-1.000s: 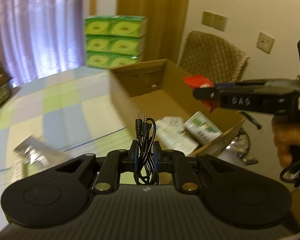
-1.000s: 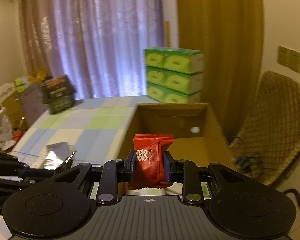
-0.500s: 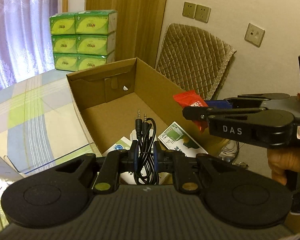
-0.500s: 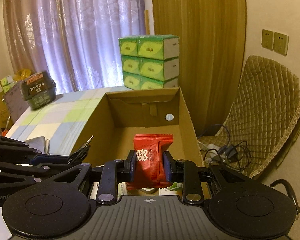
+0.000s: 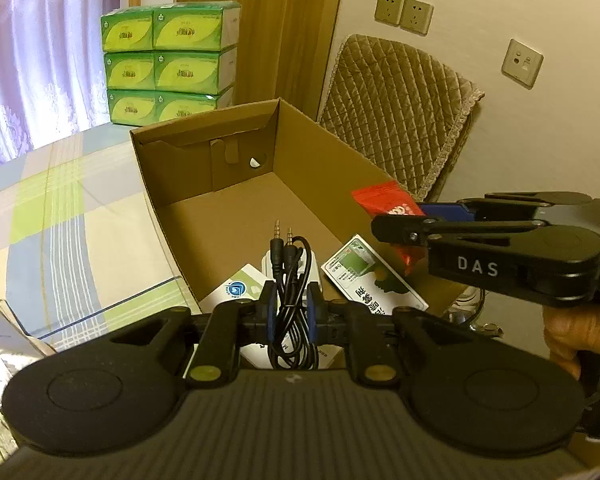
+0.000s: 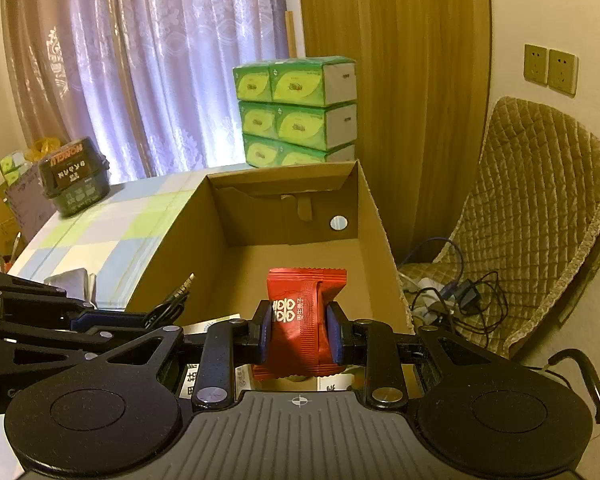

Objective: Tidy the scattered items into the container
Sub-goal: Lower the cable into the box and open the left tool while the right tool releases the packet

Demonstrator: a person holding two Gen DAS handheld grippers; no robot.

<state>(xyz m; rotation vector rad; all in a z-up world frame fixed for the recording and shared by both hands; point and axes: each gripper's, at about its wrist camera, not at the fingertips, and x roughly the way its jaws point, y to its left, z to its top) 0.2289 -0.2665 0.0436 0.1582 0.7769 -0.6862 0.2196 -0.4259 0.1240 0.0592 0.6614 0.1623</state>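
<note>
We see the cardboard box (image 6: 374, 216) open on top, its far floor bare. Cards (image 5: 374, 280) crowd its near end, where both tools meet

Black gripper (image 5: 292, 316) with blue pads (image 5: 269, 312), brass screws, white "DAS" lettering.

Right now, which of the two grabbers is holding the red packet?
The right gripper. It pinches the red snack packet over the cardboard box, while the left gripper clamps a coiled black audio cable instead.

Coiled black audio cable (image 5: 291, 304) and red snack packet (image 6: 302, 320), each claw-pinched upright over the open cardboard box (image 5: 332, 168).
</note>
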